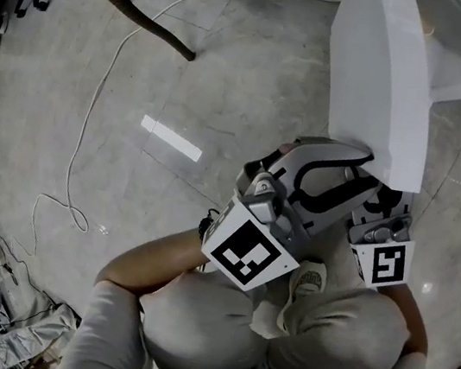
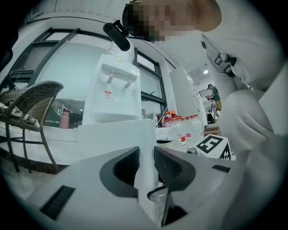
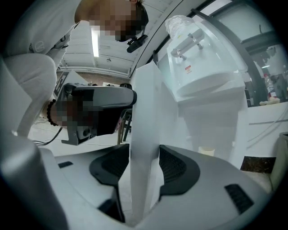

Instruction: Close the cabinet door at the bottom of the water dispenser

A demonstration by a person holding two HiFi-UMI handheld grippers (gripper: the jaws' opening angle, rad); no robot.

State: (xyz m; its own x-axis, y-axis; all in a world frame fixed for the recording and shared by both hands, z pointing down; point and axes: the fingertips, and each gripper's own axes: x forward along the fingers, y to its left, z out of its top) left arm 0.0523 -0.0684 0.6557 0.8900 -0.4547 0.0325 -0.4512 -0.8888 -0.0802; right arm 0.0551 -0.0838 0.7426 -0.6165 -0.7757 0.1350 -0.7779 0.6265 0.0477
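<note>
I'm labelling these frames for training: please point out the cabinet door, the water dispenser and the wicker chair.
cabinet door point(image 1: 377, 90), head view, on its broad white face.
water dispenser point(image 2: 114, 96), left gripper view, on its front below the taps.
wicker chair point(image 2: 33, 96), left gripper view, on its woven backrest.

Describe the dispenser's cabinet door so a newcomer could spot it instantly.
Find the white water dispenser with two taps. At its foot, a flat white cabinet door hangs open over the floor. Nothing else there has its edge between the left tongs and right tongs.
</note>
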